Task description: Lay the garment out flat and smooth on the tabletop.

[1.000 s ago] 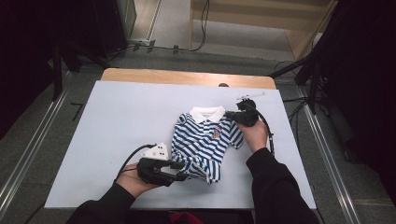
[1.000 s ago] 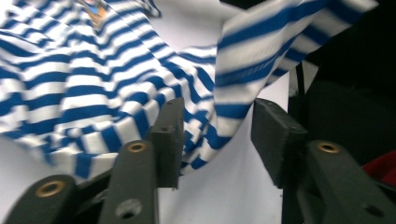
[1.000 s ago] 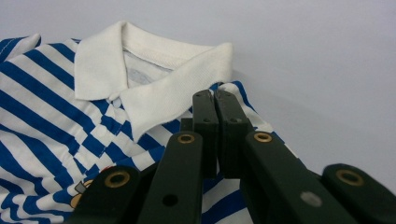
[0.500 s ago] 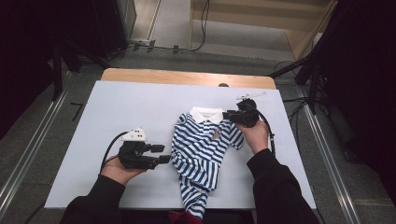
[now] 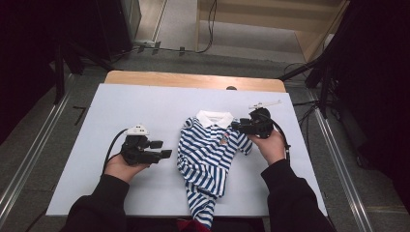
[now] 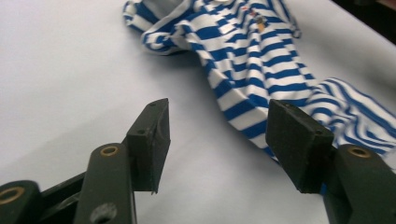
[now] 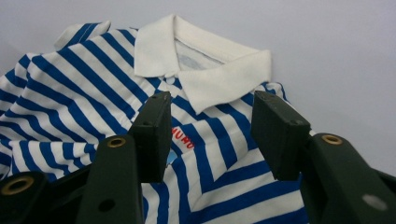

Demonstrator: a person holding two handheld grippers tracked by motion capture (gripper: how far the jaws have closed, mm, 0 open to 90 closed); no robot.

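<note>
Now your left gripper (image 5: 164,149) and right gripper (image 5: 235,126) have just been opening their fingers, both off the striped shirt (image 5: 208,159).

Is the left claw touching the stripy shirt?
Apart. In the high view, bare table shows between the left claw and the stripy shirt; its jaws stand open.

Bare table (image 5: 121,104) around crumpled shirt (image 5: 208,154)

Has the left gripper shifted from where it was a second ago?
Yes. The left gripper has moved left, away from the striped shirt, toward the table's left edge; its jaws have just been opening, nothing between them.
</note>
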